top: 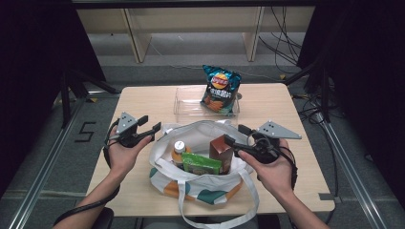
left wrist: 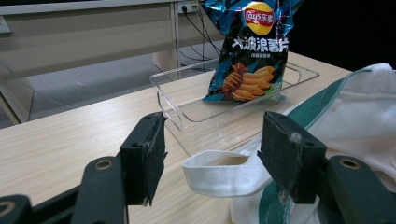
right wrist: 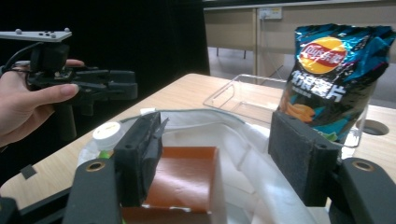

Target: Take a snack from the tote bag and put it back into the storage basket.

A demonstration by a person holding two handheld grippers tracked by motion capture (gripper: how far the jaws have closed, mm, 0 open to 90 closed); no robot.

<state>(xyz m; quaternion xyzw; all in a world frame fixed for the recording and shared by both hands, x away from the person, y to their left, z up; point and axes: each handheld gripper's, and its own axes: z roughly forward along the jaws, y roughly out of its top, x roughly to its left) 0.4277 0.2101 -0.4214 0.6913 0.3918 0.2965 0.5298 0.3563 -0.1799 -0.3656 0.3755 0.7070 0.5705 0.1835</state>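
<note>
The job looks like moving snacks out of the cloth bag (top: pixel 200 183) into the clear tray (top: pixel 184 107). One thing is done: the bag of chips (top: pixel 219 89) stands in the tray at the far side of the table (top: pixel 143 102). Three things are left in the cloth bag: a brown box (top: pixel 220 152), a green packet (top: pixel 200 163) and a bottle (top: pixel 179 149). The right gripper (top: pixel 230 135) has its jaws apart, just over the brown box, holding nothing. The left gripper (top: pixel 149 125) is apart too, by the bag's rim, with a handle loop (left wrist: pixel 219 170) lying between its jaws, not pinched.

White tote bag (top: pixel 200 183) sat mid-table, holding a brown carton (top: pixel 220 151), green packet (top: pixel 201 163) and bottle (top: pixel 179 148). Chip bag (top: pixel 220 89) stood in a clear tray (top: pixel 184 106) behind.
</note>
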